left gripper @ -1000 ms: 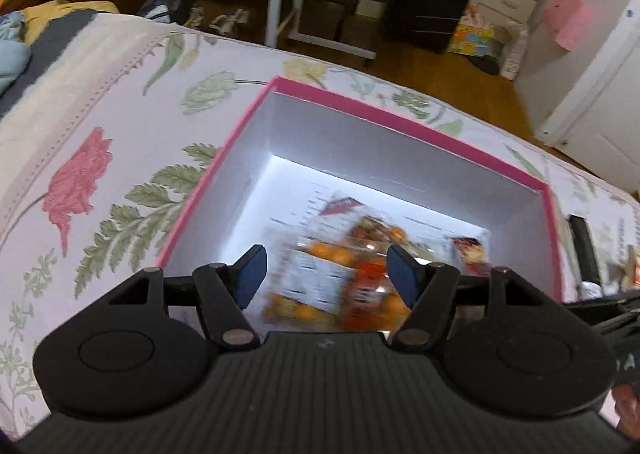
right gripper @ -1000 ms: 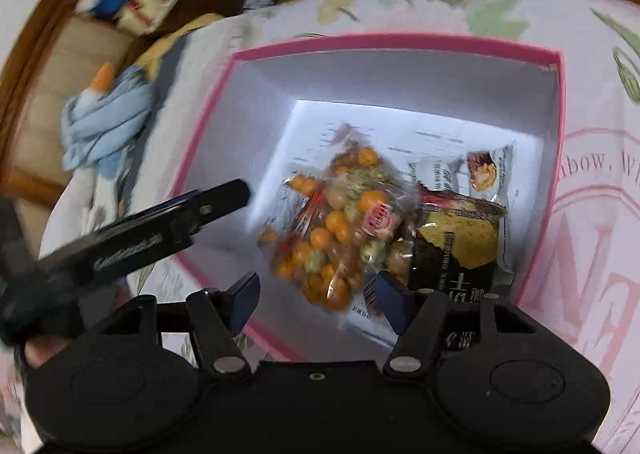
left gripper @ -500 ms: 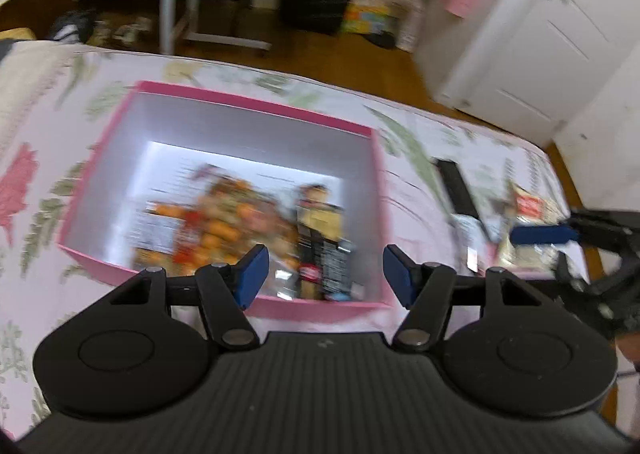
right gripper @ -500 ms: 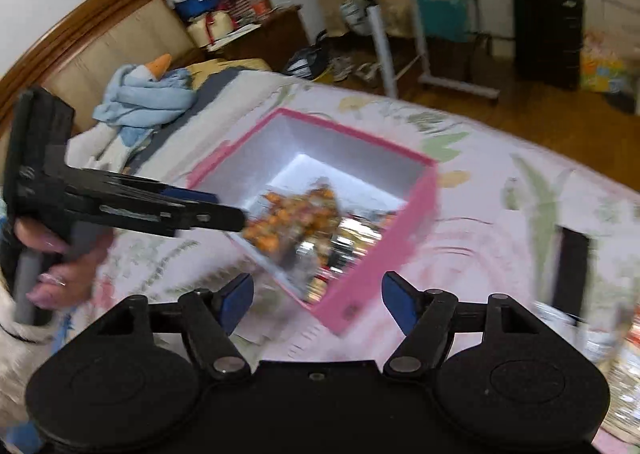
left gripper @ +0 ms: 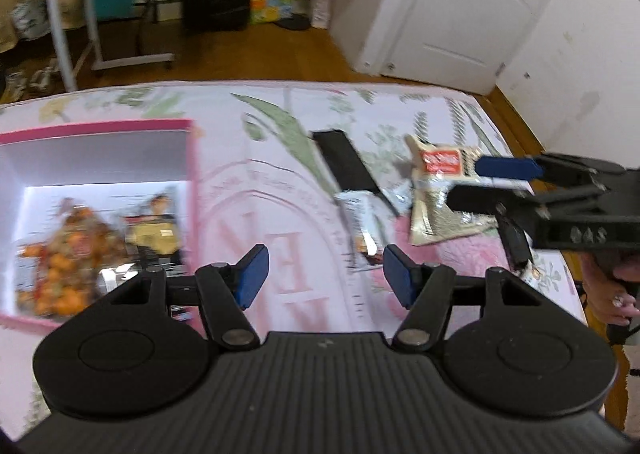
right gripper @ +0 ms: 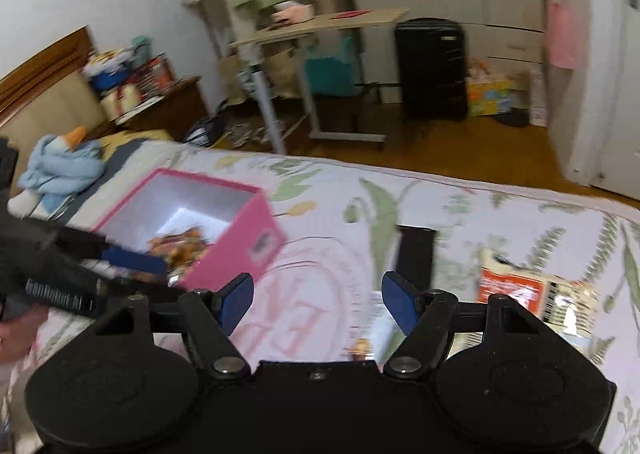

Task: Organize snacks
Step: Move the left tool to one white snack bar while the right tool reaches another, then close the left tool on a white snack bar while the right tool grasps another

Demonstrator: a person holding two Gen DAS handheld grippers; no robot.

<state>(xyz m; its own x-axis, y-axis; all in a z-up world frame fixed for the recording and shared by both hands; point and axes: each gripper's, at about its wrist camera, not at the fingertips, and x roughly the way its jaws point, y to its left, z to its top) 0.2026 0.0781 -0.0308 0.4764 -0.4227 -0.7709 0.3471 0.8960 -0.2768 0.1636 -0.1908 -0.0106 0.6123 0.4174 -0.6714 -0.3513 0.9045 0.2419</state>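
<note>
- The pink box [left gripper: 191, 189] sat on the bed [left gripper: 280, 157] toward its left side, open on top, with the flowery bedspread bare between the box's right wall and the loose snacks further right, so there was open room in the middle.
- The far edge of the bed ran across the back with wood floor [right gripper: 460, 149] beyond it; in the left wrist view the bed's right edge dropped off just past the snacks.
- Inside the box, an orange-speckled snack bag [left gripper: 60, 254] lay next to a yellow-and-black packet [left gripper: 156, 230], both flat on the box floor.
- The left tool [left gripper: 324, 274] hung over the bare bedspread just right of the box, blue pads spread wide, nothing between them.
- The right tool [right gripper: 318, 300] was also spread wide and empty; from the left wrist view its tips [left gripper: 504, 167] were right over the beige packet with the red label [left gripper: 436, 189].
- That beige packet lay flat, long axis running roughly away from the cameras, red label at the far end.
- A silver packet [left gripper: 364, 217] lay just left of it, long axis also running near-to-far, a bit blurred.
- A flat black strip [left gripper: 346, 163] ran diagonally from back-left to front-right, its near end touching or overlapping the silver packet; couldn't tell which.
</note>
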